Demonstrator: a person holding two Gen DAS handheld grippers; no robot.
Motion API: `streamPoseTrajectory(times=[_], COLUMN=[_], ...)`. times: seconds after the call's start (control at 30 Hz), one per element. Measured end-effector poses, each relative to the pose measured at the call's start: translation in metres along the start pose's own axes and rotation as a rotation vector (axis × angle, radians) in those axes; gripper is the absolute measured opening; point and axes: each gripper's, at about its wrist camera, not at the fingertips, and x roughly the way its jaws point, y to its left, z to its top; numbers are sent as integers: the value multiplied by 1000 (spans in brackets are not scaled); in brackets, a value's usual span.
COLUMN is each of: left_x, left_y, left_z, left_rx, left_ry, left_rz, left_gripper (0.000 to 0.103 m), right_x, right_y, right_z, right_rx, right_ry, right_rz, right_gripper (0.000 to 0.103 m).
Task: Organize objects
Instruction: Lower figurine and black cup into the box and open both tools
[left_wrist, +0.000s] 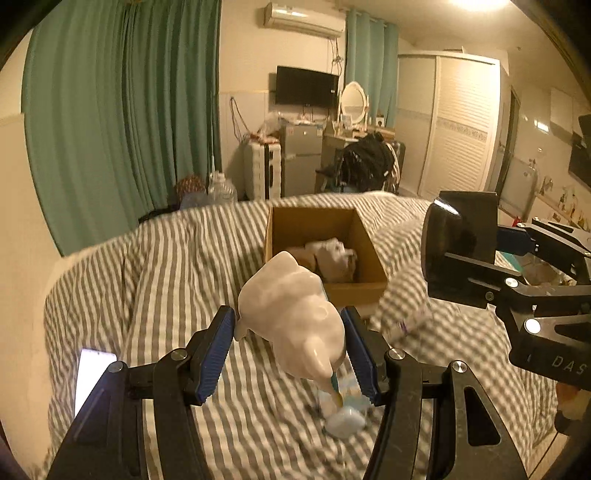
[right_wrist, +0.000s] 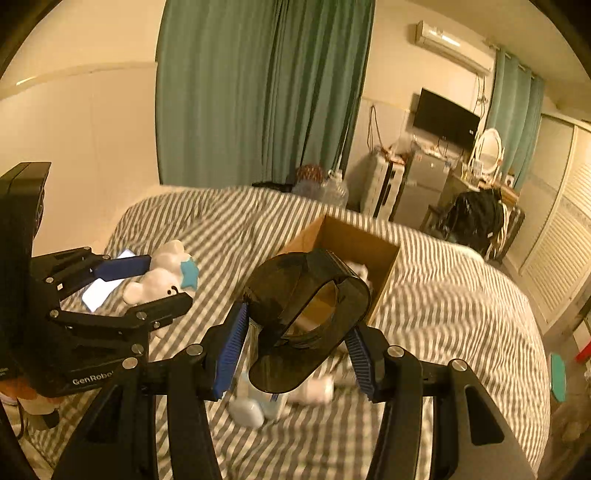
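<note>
White plush toy (left_wrist: 295, 317) pinched in left hand-held gripper (left_wrist: 291, 354), dark holder (right_wrist: 306, 321) in right (right_wrist: 295, 354), both near box (left_wrist: 369, 286) rim.

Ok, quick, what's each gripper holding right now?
Left gripper: shut on the white plush toy.
Right gripper: shut on the dark plastic holder.

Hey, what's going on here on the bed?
Someone is tidying up with two handheld grippers. The left gripper holds a white plush toy above the striped bedding; the right gripper holds a dark plastic holder. Both sit near an open cardboard box that already has something pale inside. A few small items remain on the bed.
</note>
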Motion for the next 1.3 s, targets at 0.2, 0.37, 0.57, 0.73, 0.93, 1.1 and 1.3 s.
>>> streamPoseTrajectory(times=[0.2,0.37,0.57,0.73,0.93,1.1,1.3], left_x=[37,80,144,201,259,286,298], left_y=[-5,-7,-14,-20,-20,-22,-21], left_z=[41,74,100,109,98,80,71], left_rx=[22,20,28,26,37,57,60], left_ry=[-28,-28,-2,32,92,156,192], left_rz=[3,3,10,6,-2,-30,-36], left_gripper=[61,61,61,61,61,61,61], right_x=[19,52,107,156,221,268,294], right_y=[-18,-41,-80,-111,-133,-138,-143], right_z=[42,71,96,108,102,86,70], right_rx=[-21,-24,22,76,106,104,108], right_ry=[-44,-52,-47,-27,33,90,147], right_rz=[-18,-39,-49,-48,-55,-56,-54], right_gripper=[52,51,51,51,51,51,51])
